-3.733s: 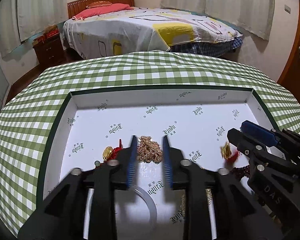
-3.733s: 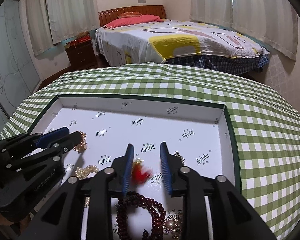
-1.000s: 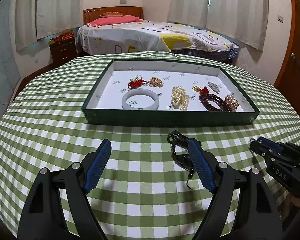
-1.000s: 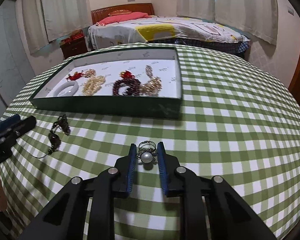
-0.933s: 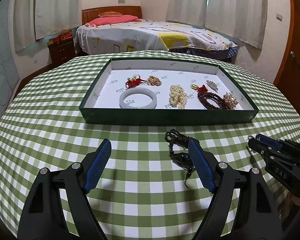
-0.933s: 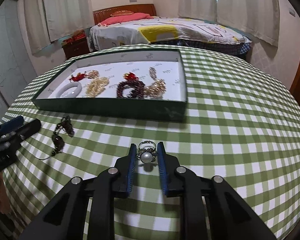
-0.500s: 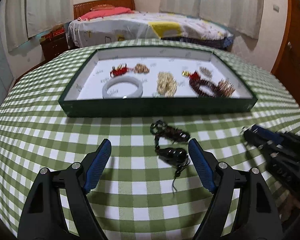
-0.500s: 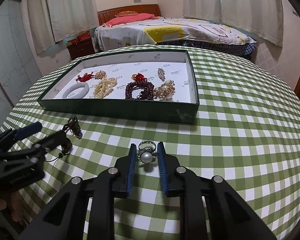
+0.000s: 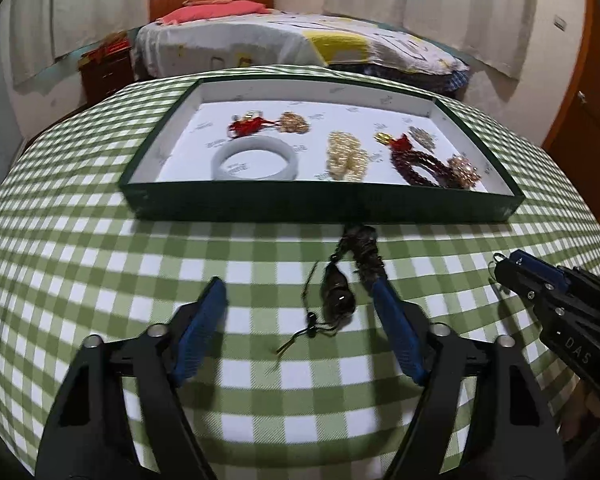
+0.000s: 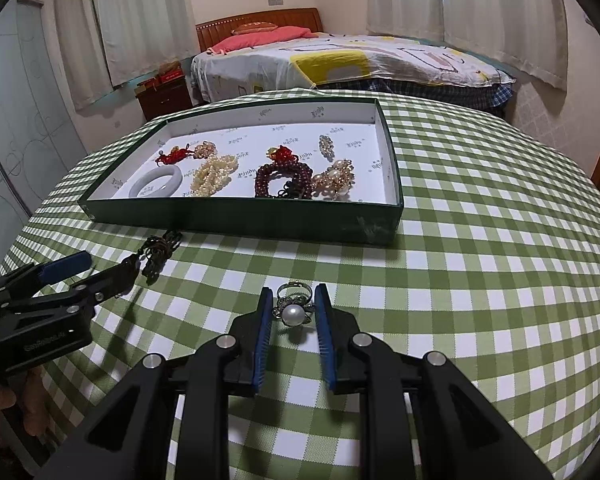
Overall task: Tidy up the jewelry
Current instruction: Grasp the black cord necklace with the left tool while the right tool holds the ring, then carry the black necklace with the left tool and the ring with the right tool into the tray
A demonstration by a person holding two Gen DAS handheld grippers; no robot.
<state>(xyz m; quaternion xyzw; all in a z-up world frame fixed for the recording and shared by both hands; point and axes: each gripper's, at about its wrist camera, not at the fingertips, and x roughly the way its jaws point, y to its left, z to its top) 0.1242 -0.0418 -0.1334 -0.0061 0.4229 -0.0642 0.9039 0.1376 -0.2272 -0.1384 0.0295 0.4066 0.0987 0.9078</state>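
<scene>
A round worktop [image 10: 480,240] covered in green-and-white checked cloth fills both wrist views. At 12 o'clock on it sits a shallow dark green tray [image 9: 324,202] with a white printed lining. Inside the tray lie a pale jade bangle [image 9: 255,157] near the front wall, a red knotted charm [image 9: 246,125] and a small gold cluster [image 9: 294,122] behind it, a heap of cream pearls [image 9: 346,156] in the middle, and dark red beads [image 9: 418,162] with a gold and pearl brooch [image 9: 464,170] toward 3 o'clock.

The left claw [image 9: 300,304] is spread wide open and grips nothing. Between its blue-padded fingers, on the cloth just in front of the tray, lies a dark corded pendant [image 9: 338,294]; its braided end touches the finger at 3 o'clock.

The right claw [image 10: 293,314] is nearly closed on a pearl ring [image 10: 293,312], pearl facing the camera, band pointing toward the tray. The ring is held low over the cloth, well short of the tray.
</scene>
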